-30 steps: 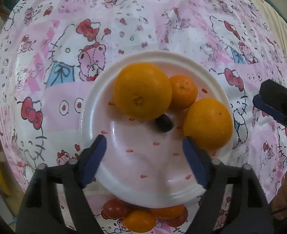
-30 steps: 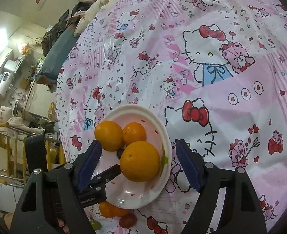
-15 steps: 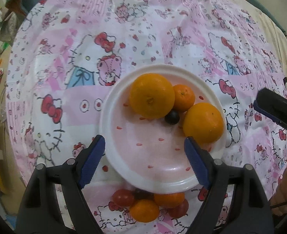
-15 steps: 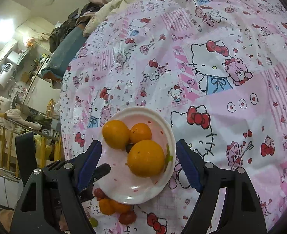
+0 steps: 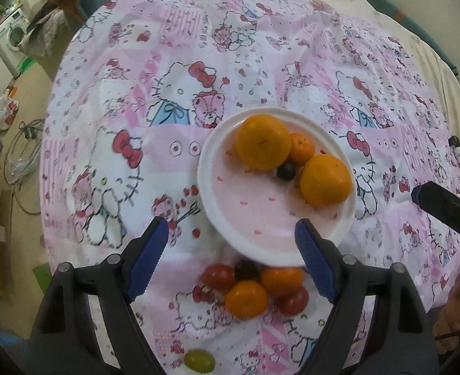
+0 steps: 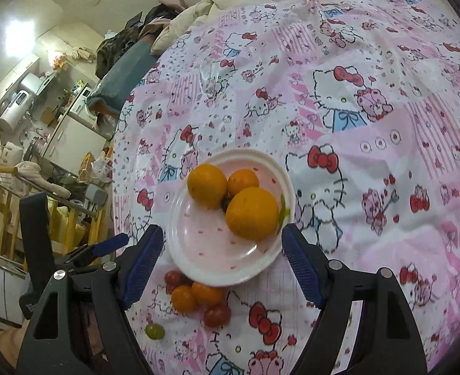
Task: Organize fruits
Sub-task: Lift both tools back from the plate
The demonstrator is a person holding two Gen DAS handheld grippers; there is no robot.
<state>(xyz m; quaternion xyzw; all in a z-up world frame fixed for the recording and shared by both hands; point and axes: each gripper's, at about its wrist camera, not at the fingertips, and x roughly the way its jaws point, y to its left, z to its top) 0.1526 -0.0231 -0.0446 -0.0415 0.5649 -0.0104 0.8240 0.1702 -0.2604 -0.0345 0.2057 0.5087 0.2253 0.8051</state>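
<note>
Fruit sits on a white plate point(image 5: 217, 212) mid-frame on the bench's pink cartoon cloth point(image 5: 198, 62): a big orange point(image 5: 262, 141) at the plate's upper edge, a second orange point(image 5: 325, 179) lower right of it, a small tangerine point(image 5: 301, 148) wedged between them, and a dark grape point(image 5: 286, 171) touching all three. Just below the plate, on the cloth, lies a tight cluster: two red tomatoes point(image 5: 219, 276), two small orange fruits point(image 5: 246, 299) and a dark one. A green grape point(image 5: 199, 361) lies apart at the bottom edge. The left claw point(image 5: 231, 257) hangs open and empty above the cluster. The right claw point(image 6: 219, 264) is open too, gripping nothing, its blue pads point(image 6: 300, 264) either side of the plate's lower rim in its own view.
</note>
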